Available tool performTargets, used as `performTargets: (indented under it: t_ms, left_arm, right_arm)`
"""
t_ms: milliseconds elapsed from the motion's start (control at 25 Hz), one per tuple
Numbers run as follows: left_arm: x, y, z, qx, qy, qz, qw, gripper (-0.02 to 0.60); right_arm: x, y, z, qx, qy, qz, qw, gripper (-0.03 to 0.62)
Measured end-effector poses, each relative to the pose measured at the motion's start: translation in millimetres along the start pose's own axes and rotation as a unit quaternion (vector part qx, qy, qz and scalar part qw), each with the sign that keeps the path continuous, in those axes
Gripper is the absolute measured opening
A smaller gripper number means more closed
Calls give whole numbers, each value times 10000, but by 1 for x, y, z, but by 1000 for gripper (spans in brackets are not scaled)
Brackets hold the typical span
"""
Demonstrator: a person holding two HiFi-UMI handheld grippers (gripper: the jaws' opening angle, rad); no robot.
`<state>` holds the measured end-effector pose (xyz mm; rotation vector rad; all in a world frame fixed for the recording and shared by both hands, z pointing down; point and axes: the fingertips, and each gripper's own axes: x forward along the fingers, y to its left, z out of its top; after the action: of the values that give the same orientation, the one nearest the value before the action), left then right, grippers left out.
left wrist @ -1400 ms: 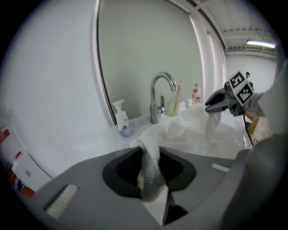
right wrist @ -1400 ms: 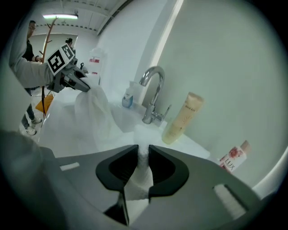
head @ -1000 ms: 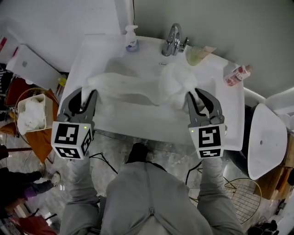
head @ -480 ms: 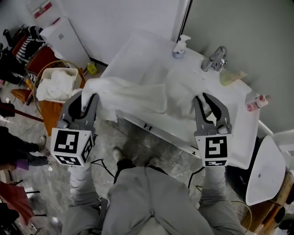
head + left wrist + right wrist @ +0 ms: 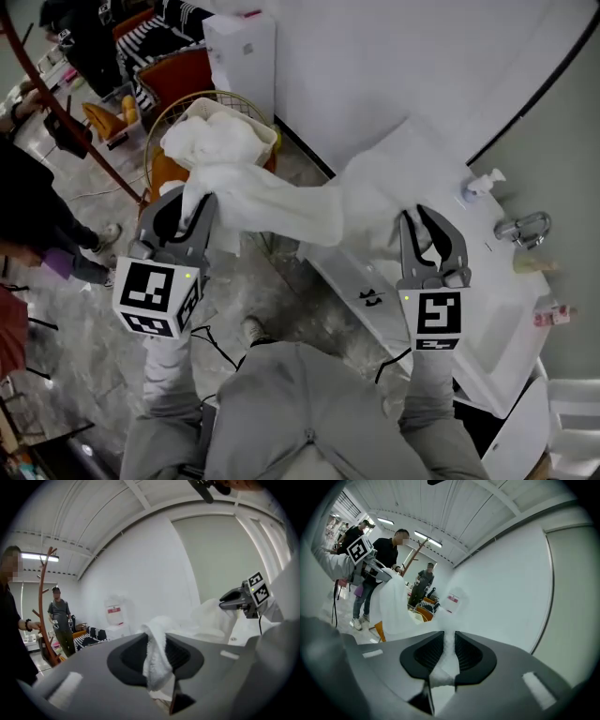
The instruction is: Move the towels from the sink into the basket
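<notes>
Towel (image 5: pixel 291 206) is hanging spread between left tool (image 5: pixel 186 199) and right tool (image 5: pixel 417 220), each clamping one end so it is clearing the floor (image 5: pixel 103 309).

We record both grey-sleeved forearms reaching up from the lower frame, the left gripper (image 5: pixel 184 202) at centre left and the right gripper (image 5: pixel 418 220) at centre right, each clamped on the towel (image 5: pixel 281 211).

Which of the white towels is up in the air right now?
The long towel stretched between the left gripper and right gripper, each shut on one end. The other towels lie heaped in the basket.
</notes>
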<state>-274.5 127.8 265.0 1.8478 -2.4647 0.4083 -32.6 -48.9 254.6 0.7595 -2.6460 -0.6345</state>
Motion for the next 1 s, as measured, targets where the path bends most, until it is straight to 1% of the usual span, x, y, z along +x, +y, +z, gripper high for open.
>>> performTargets:
  t_ms: [120,240,320,480,760,1000]
  left_arm:
    - [-19,65,-14,-54,19,320,9995,146]
    - [-30,118,-25,-109,50,513,9986,146]
    - [-33,142,-30,-120,75,610,9980,146]
    - [-27,178,-38,-141,100,718,9973,146]
    - [20,231,-54,-201,197,789,9965,146]
    - [97,272,-64,-266,285,703,9968,146]
  right_arm:
    - [48,53,40,-13,-241,324,9992,73]
    - [86,101,73,-5,-409,585,9975,74]
    - [106,122,88,-9,-475,739,9961,74]
    - [142,152,108,-79,-566,982,9935,74]
    - [218,182,122,-153,-602,1312,9894,74]
    - [297,195,124,-102,-568,1572,9859,74]
